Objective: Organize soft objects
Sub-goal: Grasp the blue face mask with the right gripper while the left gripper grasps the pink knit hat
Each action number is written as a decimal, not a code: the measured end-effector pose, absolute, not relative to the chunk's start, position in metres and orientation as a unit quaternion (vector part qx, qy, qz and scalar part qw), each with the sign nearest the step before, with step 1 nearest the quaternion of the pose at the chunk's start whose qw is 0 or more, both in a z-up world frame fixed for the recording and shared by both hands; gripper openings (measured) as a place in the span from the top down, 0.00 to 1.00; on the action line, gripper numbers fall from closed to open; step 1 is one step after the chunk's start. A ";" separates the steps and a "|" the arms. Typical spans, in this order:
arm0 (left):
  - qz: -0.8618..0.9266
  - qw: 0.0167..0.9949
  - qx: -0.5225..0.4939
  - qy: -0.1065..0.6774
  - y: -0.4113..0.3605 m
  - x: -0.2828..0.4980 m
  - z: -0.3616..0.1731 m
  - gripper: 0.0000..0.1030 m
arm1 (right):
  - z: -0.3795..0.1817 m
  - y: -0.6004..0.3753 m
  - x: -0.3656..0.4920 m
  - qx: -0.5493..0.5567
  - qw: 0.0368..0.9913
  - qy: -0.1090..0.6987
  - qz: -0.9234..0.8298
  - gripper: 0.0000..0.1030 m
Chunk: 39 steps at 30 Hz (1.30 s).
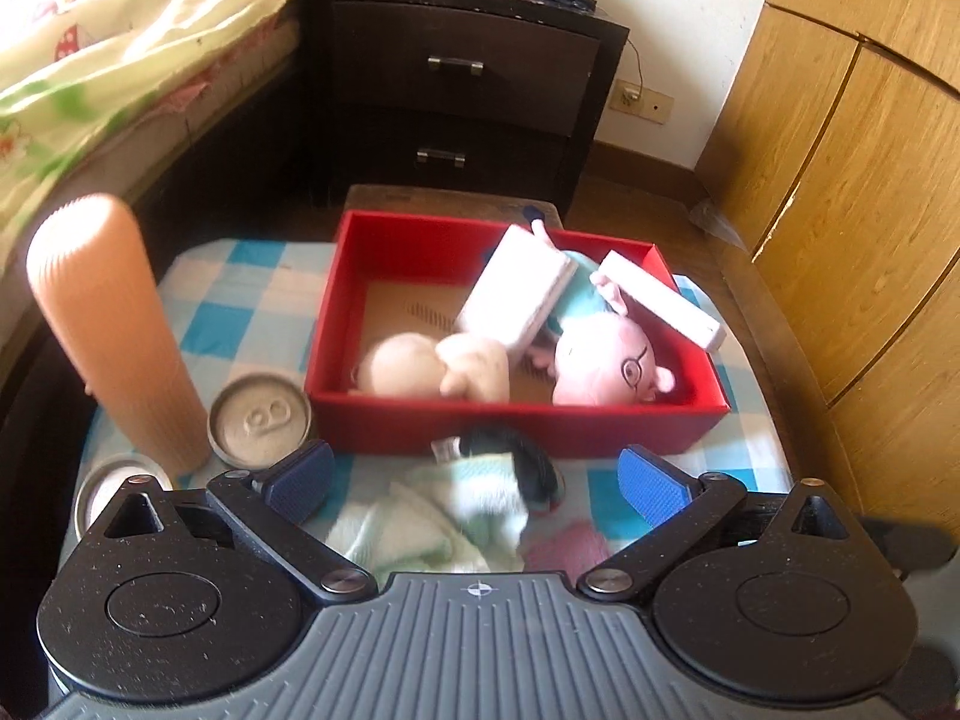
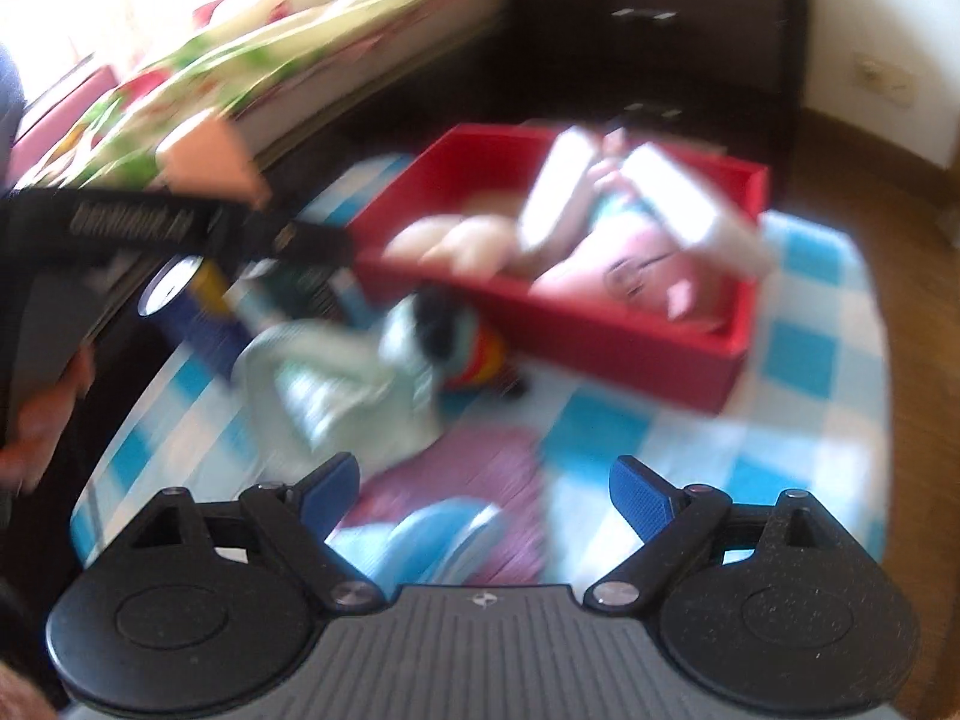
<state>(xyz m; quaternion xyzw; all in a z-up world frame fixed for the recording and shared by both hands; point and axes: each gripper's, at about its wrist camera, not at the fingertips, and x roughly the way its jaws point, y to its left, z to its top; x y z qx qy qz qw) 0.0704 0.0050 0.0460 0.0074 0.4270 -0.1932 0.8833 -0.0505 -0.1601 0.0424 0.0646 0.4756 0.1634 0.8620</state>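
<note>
A red box [image 1: 336, 324] [image 2: 630, 354] sits on the blue-checked cloth. It holds a pink pig plush [image 1: 606, 360] [image 2: 648, 282], a cream plush [image 1: 432, 366] [image 2: 456, 246] and two white blocks [image 1: 516, 288]. In front of the box lie a pale green cloth [image 1: 420, 522] [image 2: 336, 384] with a black-and-white soft toy [image 1: 522, 468] [image 2: 438, 324] on it, and a pink cloth [image 1: 570, 546] [image 2: 480, 468]. My left gripper [image 1: 477, 480] is open just above the green cloth. My right gripper [image 2: 483, 498] is open above the pink cloth and a blue soft item [image 2: 438, 540]. The right view is blurred.
A tall peach ribbed cylinder [image 1: 114, 330] and two cans [image 1: 258, 420] stand left of the box. A dark nightstand [image 1: 462, 90] is behind, a bed [image 1: 120, 60] at left, wooden cabinets [image 1: 840, 180] at right. The left gripper's body [image 2: 150, 228] crosses the right view.
</note>
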 end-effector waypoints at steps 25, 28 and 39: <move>-0.269 0.821 0.003 0.503 0.002 0.037 0.010 0.06 | 0.011 -0.163 -0.062 0.117 0.811 0.534 0.208 0.96; -0.289 0.803 0.018 0.521 -0.011 0.026 -0.005 0.08 | 0.015 -0.183 -0.063 0.119 0.825 0.525 0.170 0.96; -0.276 0.780 0.053 0.559 -0.033 0.017 -0.041 0.30 | 0.021 -0.204 -0.065 0.156 0.831 0.514 0.146 0.95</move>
